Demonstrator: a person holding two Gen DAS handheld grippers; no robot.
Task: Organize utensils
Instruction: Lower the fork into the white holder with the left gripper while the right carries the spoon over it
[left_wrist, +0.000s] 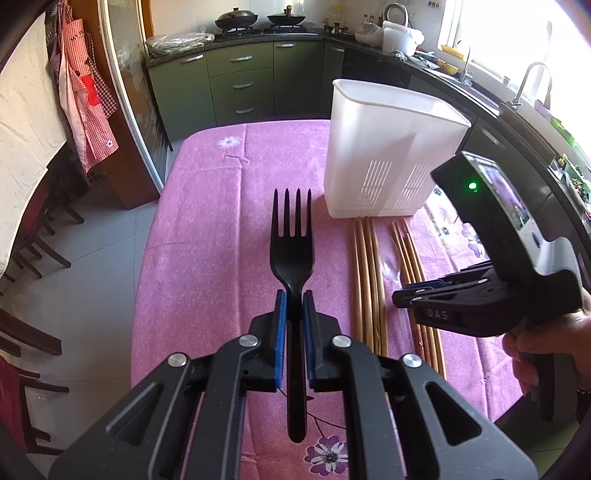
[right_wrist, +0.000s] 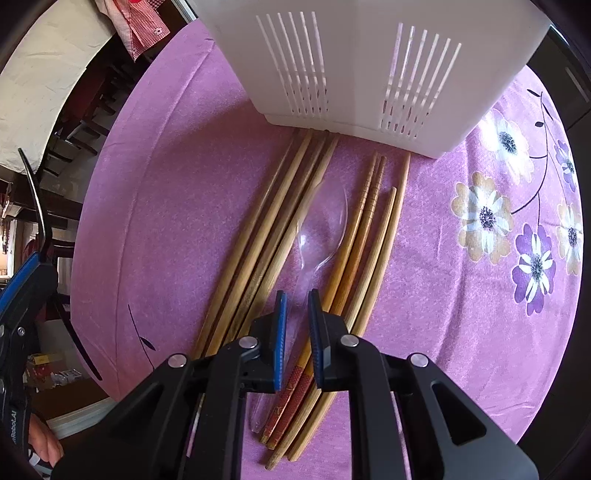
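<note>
1. Blue pads of left gripper (left_wrist: 293, 295) are pinched on the black fork (left_wrist: 293, 236) at its neck; handle runs back between the fingers, tines point fwd, fork's long axis in line w/ the gripper.
2. White utensil holder (left_wrist: 391, 147) stands ahead & to the right of the tines, upright, mouth up, on the pink tablecloth (left_wrist: 207, 221).
3. Judgement: fork must swing right & tip to vertical to drop in.
4. Right gripper (right_wrist: 295, 295) is part open, holding nothing, hovering over a clear spoon (right_wrist: 321, 236) lying among the chopsticks (right_wrist: 258, 229).
5. Those lie lengthwise toward the holder's base, so right arm is nearer them.
</note>
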